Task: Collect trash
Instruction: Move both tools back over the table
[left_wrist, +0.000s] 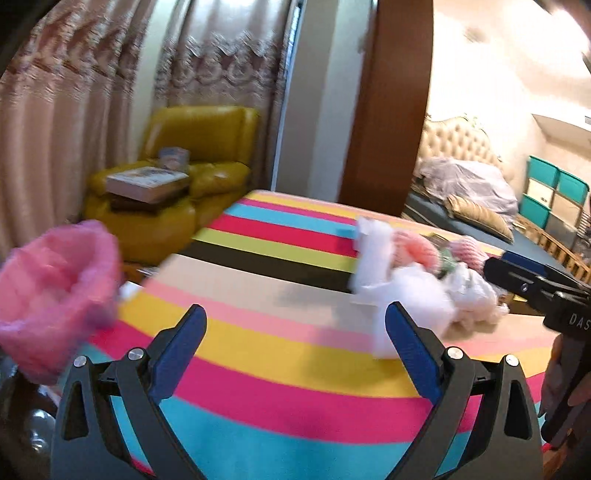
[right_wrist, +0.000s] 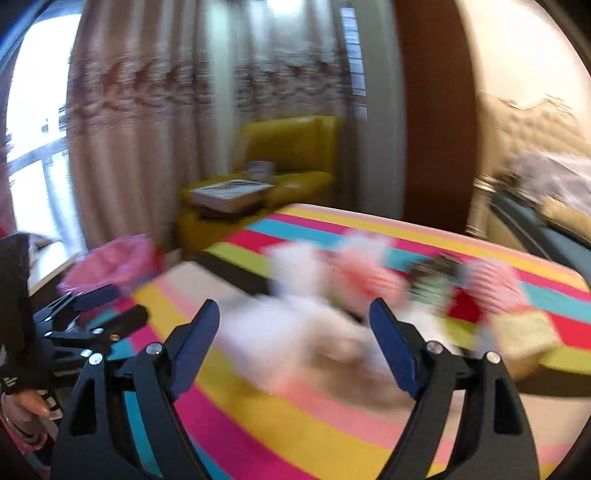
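A pink-lined bin (left_wrist: 55, 295) is sitting at the left edge of the striped table (left_wrist: 266, 347), its inside too blurred to tell any contents. Crumpled white and pink trash (left_wrist: 413, 280) is lying in a pile on the table's far right. The left gripper (left_wrist: 295, 325) and right gripper (right_wrist: 295, 321) are hovering with jaws spread, holding nothing.

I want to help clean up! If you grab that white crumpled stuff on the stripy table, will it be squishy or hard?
Probably squishy: the white crumpled trash looks wrinkled and puffy, like tissue or thin plastic. It likely weighs very little and may slide on the striped tablecloth if pushed. Blur hides its exact material.
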